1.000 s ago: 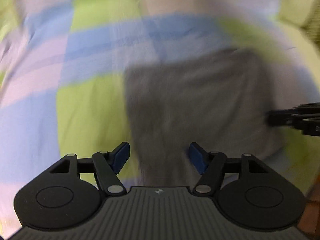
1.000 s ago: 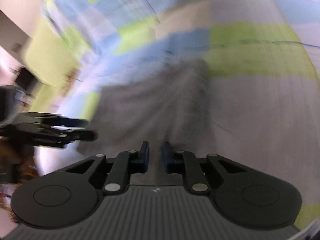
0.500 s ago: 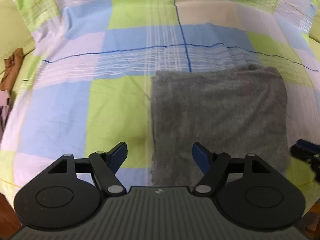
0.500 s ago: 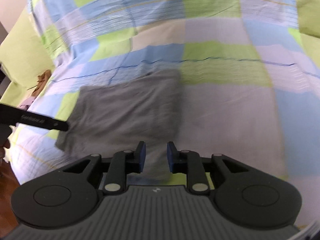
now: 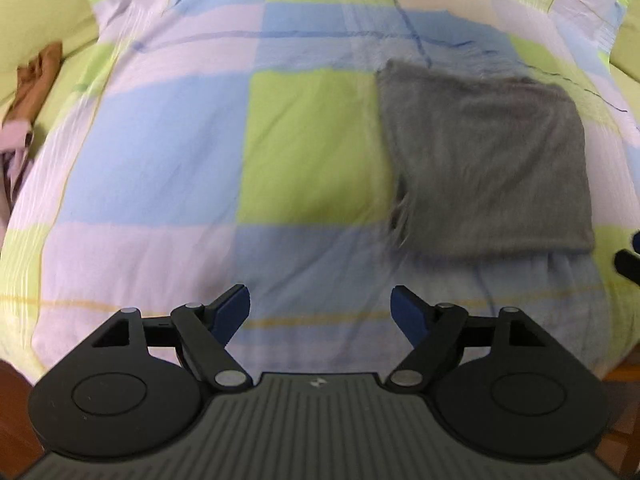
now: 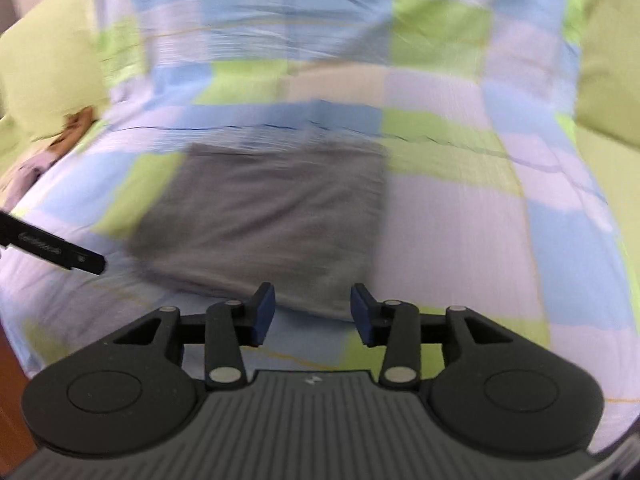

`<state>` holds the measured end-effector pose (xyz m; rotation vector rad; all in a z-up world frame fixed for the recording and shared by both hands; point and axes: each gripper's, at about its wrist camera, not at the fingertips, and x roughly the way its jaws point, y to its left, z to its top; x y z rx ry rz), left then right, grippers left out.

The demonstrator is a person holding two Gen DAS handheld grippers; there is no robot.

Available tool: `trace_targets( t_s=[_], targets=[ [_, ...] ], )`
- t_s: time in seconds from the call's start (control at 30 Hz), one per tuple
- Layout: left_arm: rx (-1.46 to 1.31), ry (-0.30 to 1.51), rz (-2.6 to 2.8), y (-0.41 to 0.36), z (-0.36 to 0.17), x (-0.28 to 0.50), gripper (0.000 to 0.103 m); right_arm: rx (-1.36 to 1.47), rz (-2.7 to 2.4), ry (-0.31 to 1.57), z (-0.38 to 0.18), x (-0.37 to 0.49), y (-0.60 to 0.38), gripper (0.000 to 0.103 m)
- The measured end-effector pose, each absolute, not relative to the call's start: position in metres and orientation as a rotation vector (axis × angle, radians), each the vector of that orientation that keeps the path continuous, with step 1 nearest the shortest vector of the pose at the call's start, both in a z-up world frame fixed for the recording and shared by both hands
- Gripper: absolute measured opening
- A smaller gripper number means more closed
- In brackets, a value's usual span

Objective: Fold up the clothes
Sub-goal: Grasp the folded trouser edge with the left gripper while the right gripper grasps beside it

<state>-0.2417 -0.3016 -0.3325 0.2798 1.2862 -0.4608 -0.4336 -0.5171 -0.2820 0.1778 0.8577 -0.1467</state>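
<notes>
A grey garment (image 5: 486, 160) lies folded into a flat rectangle on the checked bedsheet (image 5: 200, 152). My left gripper (image 5: 320, 312) is open and empty, held above the sheet to the near left of the garment. In the right wrist view the same garment (image 6: 264, 216) lies just ahead of my right gripper (image 6: 313, 312), which is open and empty, apart from the cloth. The left gripper's finger (image 6: 56, 250) shows at that view's left edge.
The sheet (image 6: 460, 208) has green, blue and lilac squares. A brown and lilac heap of clothes (image 5: 24, 92) lies at the bed's left edge, also in the right wrist view (image 6: 48, 152). Green pillows (image 6: 44, 80) stand behind. Wooden floor (image 5: 12, 396) shows below the bed's near edge.
Both grippers have pulled back from the grey garment toward the bed's near edge. The right gripper has opened from nearly shut. The left gripper has shifted left.
</notes>
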Motion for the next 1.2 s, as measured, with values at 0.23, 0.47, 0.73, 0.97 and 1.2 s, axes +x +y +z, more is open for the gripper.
trace_targets(
  t_s=[0.23, 0.47, 0.73, 0.97, 1.2],
  targets=[
    [0.050, 1.390, -0.492, -0.289, -0.339, -0.190, 0.080, -0.204, 0.063, 0.828, -0.323, -0.375, -0.422, 0.038],
    [-0.139, 1.450, -0.541, -0.290, -0.347, -0.162, 0.080, -0.417, 0.109, 0.770, -0.358, -0.338, -0.387, 0.026],
    [-0.510, 1.617, -0.657, -0.315, -0.378, -0.149, 0.083, -0.440, 0.139, 0.704, -0.339, -0.350, -0.401, 0.012],
    [-0.641, 1.676, -0.686, -0.343, -0.403, -0.150, 0.077, -0.395, 0.101, 0.588, -0.313, -0.359, -0.422, 0.010],
    [-0.467, 1.614, -0.729, -0.358, -0.412, -0.149, 0.018, -0.253, 0.143, 0.629, -0.308, -0.372, -0.445, 0.038]
  ],
)
